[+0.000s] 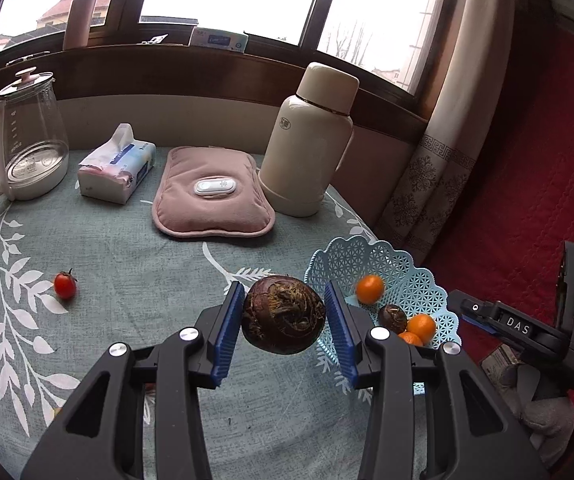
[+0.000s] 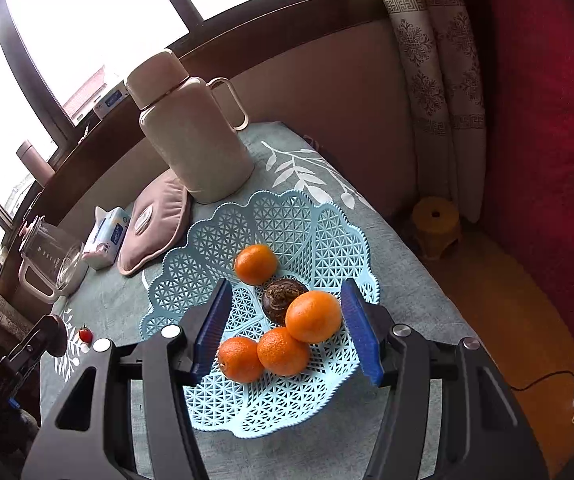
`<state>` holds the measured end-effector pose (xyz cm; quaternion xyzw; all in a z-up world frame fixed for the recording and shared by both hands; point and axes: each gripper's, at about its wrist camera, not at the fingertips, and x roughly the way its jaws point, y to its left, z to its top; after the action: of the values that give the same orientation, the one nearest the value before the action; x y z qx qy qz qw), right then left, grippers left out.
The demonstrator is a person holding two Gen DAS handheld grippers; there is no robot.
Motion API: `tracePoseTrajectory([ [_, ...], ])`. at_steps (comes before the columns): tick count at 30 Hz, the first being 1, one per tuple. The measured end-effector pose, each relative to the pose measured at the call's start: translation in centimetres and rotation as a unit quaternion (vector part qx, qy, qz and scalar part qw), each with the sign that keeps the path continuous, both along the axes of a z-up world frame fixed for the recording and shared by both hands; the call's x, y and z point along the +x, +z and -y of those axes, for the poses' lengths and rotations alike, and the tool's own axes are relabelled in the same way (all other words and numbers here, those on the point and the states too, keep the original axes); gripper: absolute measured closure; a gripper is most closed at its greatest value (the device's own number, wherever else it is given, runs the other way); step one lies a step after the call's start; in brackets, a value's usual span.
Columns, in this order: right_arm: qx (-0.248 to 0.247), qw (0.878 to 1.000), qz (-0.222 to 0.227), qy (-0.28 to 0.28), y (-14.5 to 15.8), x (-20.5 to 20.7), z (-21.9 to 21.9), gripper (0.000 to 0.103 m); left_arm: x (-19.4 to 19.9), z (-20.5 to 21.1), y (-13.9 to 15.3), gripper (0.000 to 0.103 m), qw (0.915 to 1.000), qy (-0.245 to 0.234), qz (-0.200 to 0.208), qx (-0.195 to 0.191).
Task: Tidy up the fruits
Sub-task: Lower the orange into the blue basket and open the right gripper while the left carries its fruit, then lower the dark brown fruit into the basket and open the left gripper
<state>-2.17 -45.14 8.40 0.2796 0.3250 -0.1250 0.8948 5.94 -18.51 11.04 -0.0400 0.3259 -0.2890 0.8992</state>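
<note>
Above the surface (image 1: 135, 248), just left of the basket (image 1: 423, 280) | brown bulb (image 1: 283, 314) clamped in left tongs (image 1: 285, 330) | right tongs (image 2: 285, 328) wide, empty, over basket's four oranges (image 2: 313, 316)

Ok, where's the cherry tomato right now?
The cherry tomato lies alone on the tablecloth at the left of the left wrist view, well left of the basket, nearer than the tissue pack.

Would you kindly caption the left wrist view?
Left gripper holding a water chestnut beside the blue basket; cherry tomato remains on the table.
</note>
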Motion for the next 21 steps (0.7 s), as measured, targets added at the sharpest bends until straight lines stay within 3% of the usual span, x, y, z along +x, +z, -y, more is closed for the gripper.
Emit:
tracePoseTrajectory([
  [4, -0.013, 1.000, 0.020, -0.004, 1.5, -0.9, -0.2, 0.038, 0.6, 2.3, -1.3, 0.061, 0.9993, -0.024, -0.028, 0.000],
  [12, -0.001, 0.999, 0.036, -0.012, 2.3, -1.6, 0.4, 0.037, 1.0, 6.6, -3.4, 0.060, 0.9961, -0.066, -0.057, 0.017],
  [13, 0.000, 0.999, 0.036, -0.012, 2.3, -1.5, 0.5, 0.037, 1.0, 6.9, -3.5, 0.056, 0.9957, -0.068, -0.059, 0.019],
  [14, 0.002, 0.999, 0.035, -0.012, 2.2, -1.5, 0.5, 0.037, 1.0, 7.1, -3.6, 0.041, 0.9957, -0.067, -0.061, 0.020],
  [15, 0.003, 0.999, 0.035, -0.012, 2.2, -1.5, 0.5, 0.037, 1.1, 7.1, -3.6, 0.036, 0.9961, -0.062, -0.060, 0.018],
  [21, 0.004, 0.999, 0.038, -0.008, 2.2, -1.4, 0.2, 0.037, 1.4, 5.5, -3.1, 0.033, 0.9985, -0.022, -0.044, 0.023],
])
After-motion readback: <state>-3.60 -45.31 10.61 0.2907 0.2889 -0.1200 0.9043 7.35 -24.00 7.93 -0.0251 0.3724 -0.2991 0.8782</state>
